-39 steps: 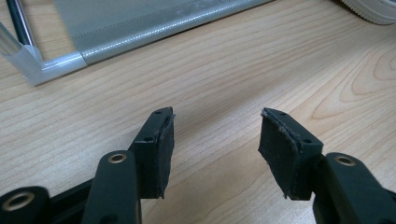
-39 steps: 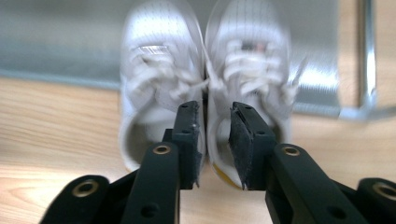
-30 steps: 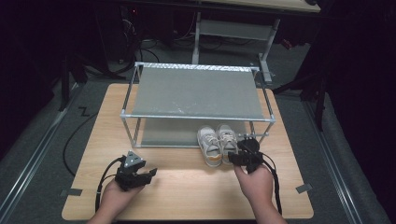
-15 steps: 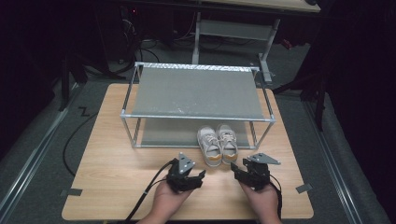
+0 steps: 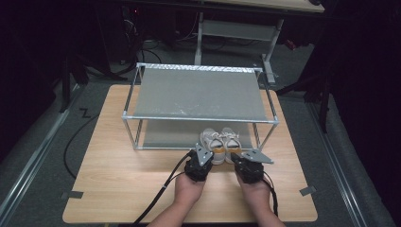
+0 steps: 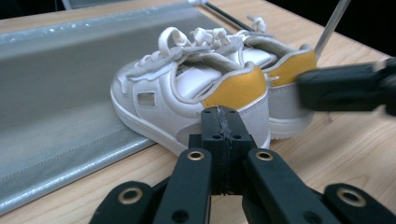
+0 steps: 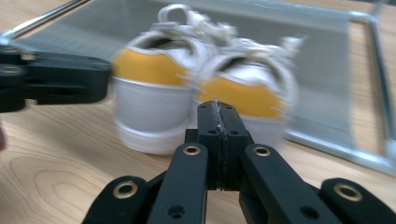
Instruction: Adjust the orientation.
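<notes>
White and yellow-heeled shoes [image 5: 221, 144] sit side by side, toes under the rack [image 5: 198, 94], heels out on the wooden surface [image 5: 118, 184]. Risk: jaws pressed together on nothing could shove the heels deeper instead of gripping. Left gripper [image 6: 223, 122] and right gripper [image 7: 216, 116] sit level just behind the heels, both clamped empty.
</notes>
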The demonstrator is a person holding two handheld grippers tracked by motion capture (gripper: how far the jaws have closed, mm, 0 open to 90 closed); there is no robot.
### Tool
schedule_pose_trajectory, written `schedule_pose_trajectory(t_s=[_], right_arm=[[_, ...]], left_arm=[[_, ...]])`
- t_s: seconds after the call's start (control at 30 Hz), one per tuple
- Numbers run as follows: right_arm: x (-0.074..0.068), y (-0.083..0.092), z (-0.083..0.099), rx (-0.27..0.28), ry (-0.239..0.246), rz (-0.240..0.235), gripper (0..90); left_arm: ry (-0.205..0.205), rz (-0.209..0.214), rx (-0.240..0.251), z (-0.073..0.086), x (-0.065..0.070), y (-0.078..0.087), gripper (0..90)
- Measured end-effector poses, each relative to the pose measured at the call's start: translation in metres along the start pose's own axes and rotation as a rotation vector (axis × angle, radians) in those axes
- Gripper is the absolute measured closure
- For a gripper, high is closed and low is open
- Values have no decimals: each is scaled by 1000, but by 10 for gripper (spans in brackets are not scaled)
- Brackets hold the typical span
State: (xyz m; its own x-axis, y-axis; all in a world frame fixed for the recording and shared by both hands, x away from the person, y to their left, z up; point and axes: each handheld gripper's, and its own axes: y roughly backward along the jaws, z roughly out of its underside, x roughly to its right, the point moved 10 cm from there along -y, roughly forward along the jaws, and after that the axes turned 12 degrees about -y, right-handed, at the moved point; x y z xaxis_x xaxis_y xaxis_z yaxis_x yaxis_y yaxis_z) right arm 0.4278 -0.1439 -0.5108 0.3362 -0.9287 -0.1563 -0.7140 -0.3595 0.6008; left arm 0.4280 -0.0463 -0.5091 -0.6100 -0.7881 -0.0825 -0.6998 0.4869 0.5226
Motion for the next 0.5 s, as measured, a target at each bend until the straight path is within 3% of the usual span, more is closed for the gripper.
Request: schedule_pose_trajectory(t_s=[0.03,0.13,0.17,0.2,0.23,0.27,0.3,0.37,0.5], right_arm=[[-9,-12,2,-15,18,15,900],[-10,-17,2,-16,-22,14,900],[-9,-13,1,-5,-39,11,900],[-9,-4,-1,12,-23,-3,900],[-7,4,-3,27,0,4,900],[-4,9,-3,30,-6,5,900],[9,19,-2,28,-41,14,900],[14,22,-1,33,-39,23,900],[31,18,12,-18,-82,31,900]], left_arm=[[-13,-12,-18,-1,-1,-1,900],[12,-15,-25,-1,-2,2,900],[22,-4,-1,-3,1,7,900],[5,0,1,-2,5,10,900],[-8,4,-1,0,9,10,900],[-12,17,-13,3,14,8,900],[1,35,-17,5,21,6,900],[2,44,-7,6,30,3,900],[18,41,-12,7,37,-4,900]])
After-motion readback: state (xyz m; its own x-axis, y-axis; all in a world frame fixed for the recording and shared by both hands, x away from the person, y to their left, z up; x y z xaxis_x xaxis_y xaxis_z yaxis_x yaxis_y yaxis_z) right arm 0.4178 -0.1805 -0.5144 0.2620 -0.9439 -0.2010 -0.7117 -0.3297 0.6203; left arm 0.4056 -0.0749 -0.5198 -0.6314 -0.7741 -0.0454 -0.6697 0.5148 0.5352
